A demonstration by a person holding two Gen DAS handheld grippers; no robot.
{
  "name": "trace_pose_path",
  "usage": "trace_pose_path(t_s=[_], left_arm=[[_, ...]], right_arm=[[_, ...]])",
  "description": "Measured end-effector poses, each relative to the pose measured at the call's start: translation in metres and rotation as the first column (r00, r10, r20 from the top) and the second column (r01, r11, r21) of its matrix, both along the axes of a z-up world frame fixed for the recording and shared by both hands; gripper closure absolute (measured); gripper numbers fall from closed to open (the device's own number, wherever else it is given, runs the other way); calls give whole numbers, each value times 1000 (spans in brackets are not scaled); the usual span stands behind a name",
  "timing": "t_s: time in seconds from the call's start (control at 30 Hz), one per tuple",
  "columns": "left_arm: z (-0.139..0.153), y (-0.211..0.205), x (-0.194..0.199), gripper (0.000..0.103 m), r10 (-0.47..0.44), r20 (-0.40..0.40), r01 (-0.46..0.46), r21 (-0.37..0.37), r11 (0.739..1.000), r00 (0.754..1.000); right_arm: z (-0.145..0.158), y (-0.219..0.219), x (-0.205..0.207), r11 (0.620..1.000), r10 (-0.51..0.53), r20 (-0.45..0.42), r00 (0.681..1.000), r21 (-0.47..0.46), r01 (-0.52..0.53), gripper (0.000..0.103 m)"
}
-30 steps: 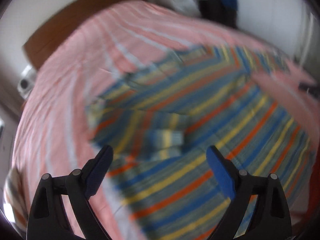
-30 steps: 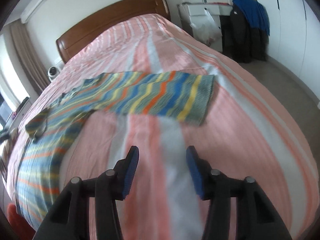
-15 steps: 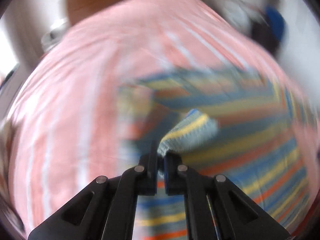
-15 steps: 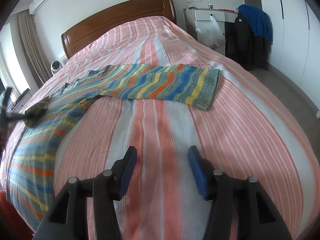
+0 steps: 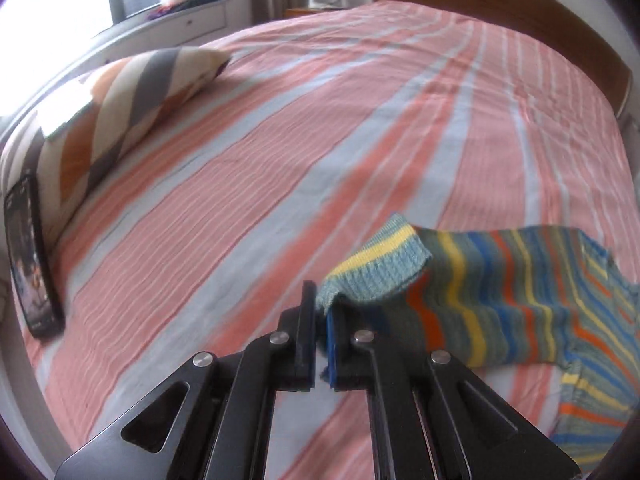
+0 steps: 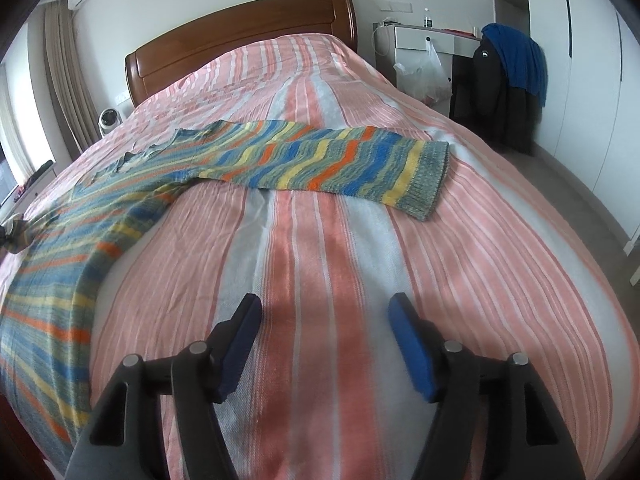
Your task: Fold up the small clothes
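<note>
A striped knit sweater [image 6: 132, 196] in blue, yellow, orange and grey-green lies on the pink striped bed [image 6: 320, 264]. Its right sleeve [image 6: 352, 164] is spread out flat across the bed, cuff [image 6: 428, 180] to the right. My left gripper [image 5: 322, 312] is shut on the ribbed cuff [image 5: 376, 268] of the other sleeve and holds it lifted above the bedspread; the sleeve [image 5: 500, 292] trails off to the right. My right gripper [image 6: 324, 340] is open and empty, low over bare bedspread in front of the spread sleeve.
A striped pillow [image 5: 120, 92] and a dark phone [image 5: 30, 256] lie at the bed's left edge. A wooden headboard [image 6: 240, 44] is at the far end. A white desk [image 6: 424, 44] and a chair with dark and blue clothes [image 6: 508, 80] stand on the right.
My left gripper closed on the left sleeve's cuff and has carried it out to the left, away from the sweater's body. My right gripper has stayed open and come a little lower over the bed.
</note>
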State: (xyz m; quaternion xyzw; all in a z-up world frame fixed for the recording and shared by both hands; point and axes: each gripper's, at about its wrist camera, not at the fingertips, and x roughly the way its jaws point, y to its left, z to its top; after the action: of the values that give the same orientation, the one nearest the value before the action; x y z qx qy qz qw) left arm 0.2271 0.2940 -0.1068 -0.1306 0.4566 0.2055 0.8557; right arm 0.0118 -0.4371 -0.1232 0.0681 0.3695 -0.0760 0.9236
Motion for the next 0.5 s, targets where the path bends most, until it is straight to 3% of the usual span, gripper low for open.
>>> trace_pose_path(t_s=[0.2,0.3,0.33,0.37,0.4,0.47,0.5], left_arm=[[-21,6,4,100,20,-43,-21,-21,1000,999],[-26,15,4,83,62,-10,-62,-74,995,998],[-25,17,-2,67,69,-4,-69,-91,993,998],[-20,18,-9,60,71,5,-70,-101,992,997],[-14,16,-17,51,57,25,-54,-111,992,998],[5,8,-44,47,-21,82,32,-139,990,996],[12,0,-57,41,-79,99,94,-160,983,992]], right_arm=[[-3,2,2,1000,3,-1,1000,-21,-3,35],[-4,4,4,999,7,-3,1000,-33,-7,34],[-4,3,4,999,7,-3,1000,-33,-7,34],[-4,4,4,999,9,-6,1000,-33,-9,34],[-2,4,4,999,14,-18,1000,-35,-15,34],[5,4,4,999,25,-50,998,-27,-27,34],[11,3,2,999,38,-60,997,-4,-38,34]])
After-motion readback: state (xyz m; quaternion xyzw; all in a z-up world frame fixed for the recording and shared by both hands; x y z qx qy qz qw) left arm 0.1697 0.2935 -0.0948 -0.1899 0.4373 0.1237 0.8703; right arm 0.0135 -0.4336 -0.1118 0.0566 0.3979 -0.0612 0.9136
